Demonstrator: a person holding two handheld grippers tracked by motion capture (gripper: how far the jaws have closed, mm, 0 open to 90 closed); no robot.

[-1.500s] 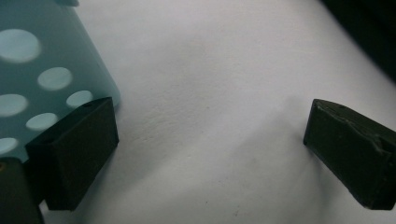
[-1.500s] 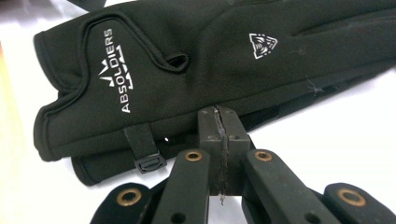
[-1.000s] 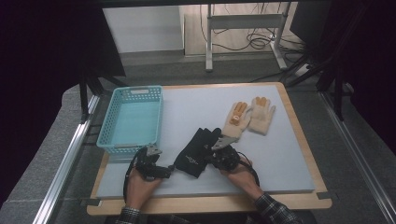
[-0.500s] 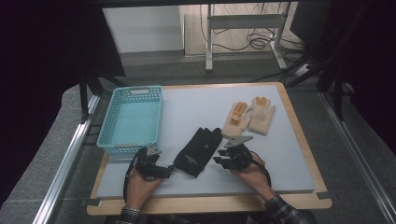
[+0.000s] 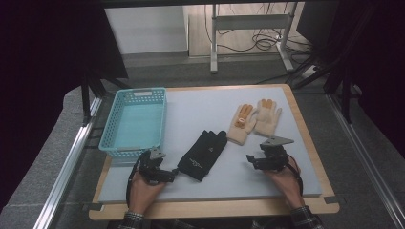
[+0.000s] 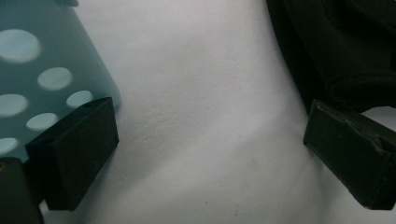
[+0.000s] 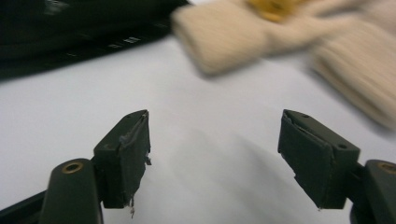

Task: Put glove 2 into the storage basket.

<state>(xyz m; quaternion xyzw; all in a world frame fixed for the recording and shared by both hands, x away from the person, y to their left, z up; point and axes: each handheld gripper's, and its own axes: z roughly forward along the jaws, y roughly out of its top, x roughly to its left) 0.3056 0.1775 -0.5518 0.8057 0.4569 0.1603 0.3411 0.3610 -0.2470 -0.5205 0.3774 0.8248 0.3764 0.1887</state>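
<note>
Three gloves lie on your desk [image 5: 296, 157]: one black glove [image 5: 203, 153] near the middle and two cream knitted gloves [image 5: 253, 120] side by side beyond it, toward the far right. One of the cream pair shows orange patches on its palm. One turquoise basket [image 5: 136, 121] stands at the left, nothing visible inside. The black glove carries a small white mark — too small to read (likely a logo).

Your left claw [image 5: 174, 175] sits just beside the black glove's cuff end, jaws spread with only bare desk between them; in the left gripper view the basket is by one jaw and the glove by the other. Your right claw [image 5: 250, 160] has just been opening — its jaws stand wide and hold nothing, well apart from the black glove, near the cream pair.
</note>
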